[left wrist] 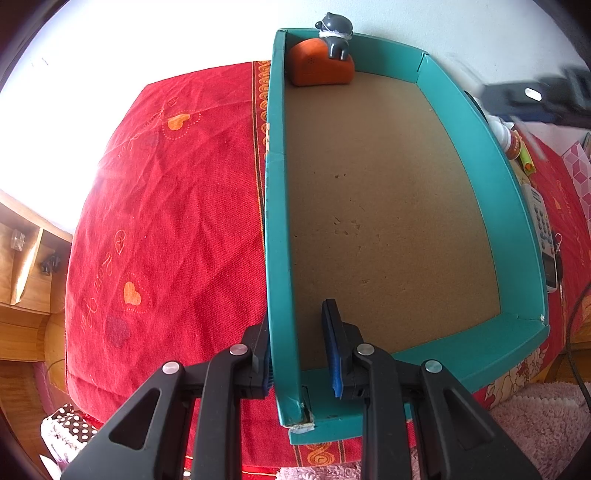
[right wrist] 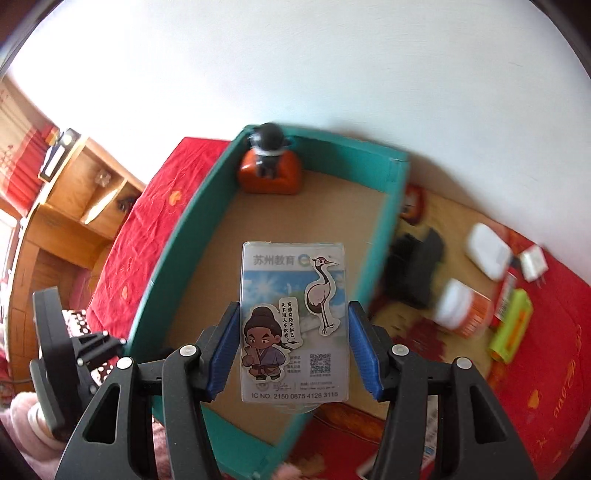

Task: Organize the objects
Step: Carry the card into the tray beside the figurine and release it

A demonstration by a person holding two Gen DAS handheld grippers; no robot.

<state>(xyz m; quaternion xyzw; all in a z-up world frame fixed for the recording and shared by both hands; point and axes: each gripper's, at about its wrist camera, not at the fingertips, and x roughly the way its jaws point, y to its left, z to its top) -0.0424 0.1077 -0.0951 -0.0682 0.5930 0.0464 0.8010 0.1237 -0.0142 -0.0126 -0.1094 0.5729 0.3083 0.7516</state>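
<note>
Left gripper (left wrist: 301, 354) clamps teal tray (left wrist: 480, 155) side wall; right gripper (right wrist: 291, 347) grasps card (right wrist: 293, 321) above tray floor.

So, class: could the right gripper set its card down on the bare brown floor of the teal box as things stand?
Probably yes. The right gripper holds the sticker-covered card above the teal box, whose floor is bare except for the orange toy in the far corner.

Daylight floods both views; we see the white wall (left wrist: 155, 33) blown out to glare, strongest at upper left. Fisheye curvature bends the teal box (left wrist: 517, 206) walls and darkens the corners. In the right wrist view the card (right wrist: 293, 321) stays sharp, while the bottle (right wrist: 461, 306) and surrounding clutter smear with motion blur.
</note>
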